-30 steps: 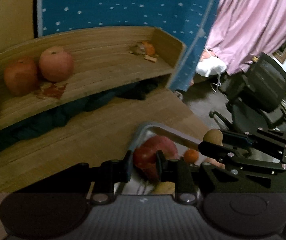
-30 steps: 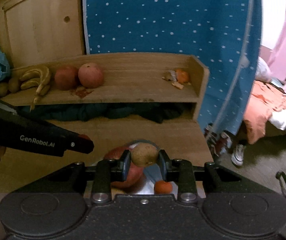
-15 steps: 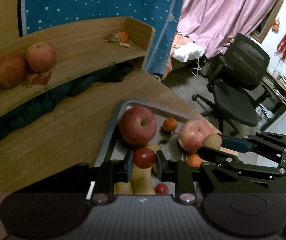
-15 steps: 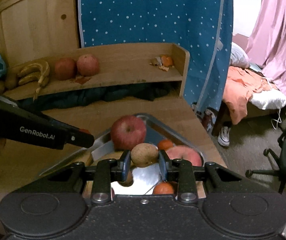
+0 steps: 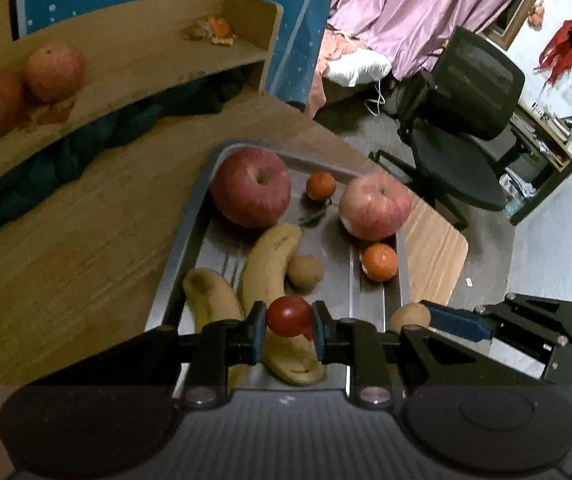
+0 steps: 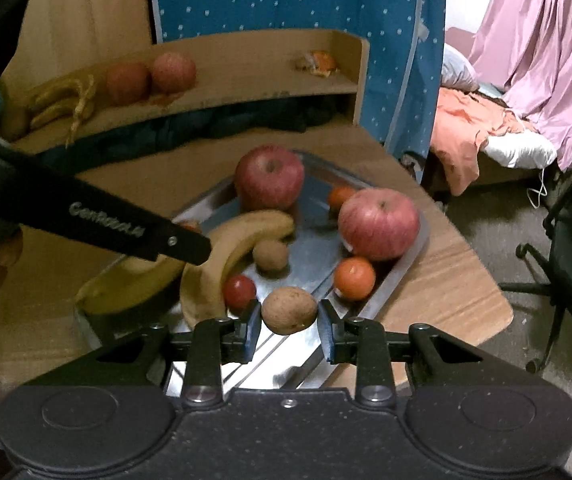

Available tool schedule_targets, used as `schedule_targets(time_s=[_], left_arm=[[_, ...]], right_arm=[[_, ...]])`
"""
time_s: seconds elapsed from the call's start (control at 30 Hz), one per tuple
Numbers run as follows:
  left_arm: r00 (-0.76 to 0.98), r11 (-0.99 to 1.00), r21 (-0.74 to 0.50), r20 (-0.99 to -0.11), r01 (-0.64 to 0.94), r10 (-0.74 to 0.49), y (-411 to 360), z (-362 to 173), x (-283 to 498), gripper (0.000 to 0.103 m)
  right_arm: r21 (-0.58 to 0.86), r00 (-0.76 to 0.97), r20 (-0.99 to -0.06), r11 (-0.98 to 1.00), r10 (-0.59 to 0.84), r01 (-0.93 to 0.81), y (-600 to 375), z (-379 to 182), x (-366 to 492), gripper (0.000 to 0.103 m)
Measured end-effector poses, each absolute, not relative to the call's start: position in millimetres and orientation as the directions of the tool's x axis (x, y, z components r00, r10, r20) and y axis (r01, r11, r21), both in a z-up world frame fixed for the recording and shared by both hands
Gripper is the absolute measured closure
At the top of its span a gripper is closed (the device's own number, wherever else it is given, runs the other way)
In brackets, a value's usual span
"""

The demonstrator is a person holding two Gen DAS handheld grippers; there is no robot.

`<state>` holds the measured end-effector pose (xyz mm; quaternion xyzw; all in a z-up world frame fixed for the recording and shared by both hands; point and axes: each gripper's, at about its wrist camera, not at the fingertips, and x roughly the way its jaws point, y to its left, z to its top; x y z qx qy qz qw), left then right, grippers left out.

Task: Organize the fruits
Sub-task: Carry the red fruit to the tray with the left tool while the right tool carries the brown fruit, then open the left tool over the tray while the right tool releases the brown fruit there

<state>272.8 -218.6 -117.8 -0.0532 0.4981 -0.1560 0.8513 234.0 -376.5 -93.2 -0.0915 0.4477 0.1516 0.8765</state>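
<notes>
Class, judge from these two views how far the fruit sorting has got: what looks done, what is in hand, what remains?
Done: two apples and bananas already lie on the wooden shelf. In hand: the left gripper clamps a small red tomato; the right gripper holds a brown kiwi above the metal tray. Left: two apples, two bananas, two oranges, another kiwi and a tomato in the tray.

mixed fruits (image 5: 250,187) on metal tray (image 5: 181,240)
</notes>
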Motion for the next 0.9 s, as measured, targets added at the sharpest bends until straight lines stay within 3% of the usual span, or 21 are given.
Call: schedule_targets(time_s=[0.9], left_arm=[[0.403,0.977,-0.183,-0.890,0.109,-0.211,-253,-130,304,0.075]], right_arm=[[0.040,0.437,-0.856,0.878,0.277,-0.478,-402,-120,285,0.070]])
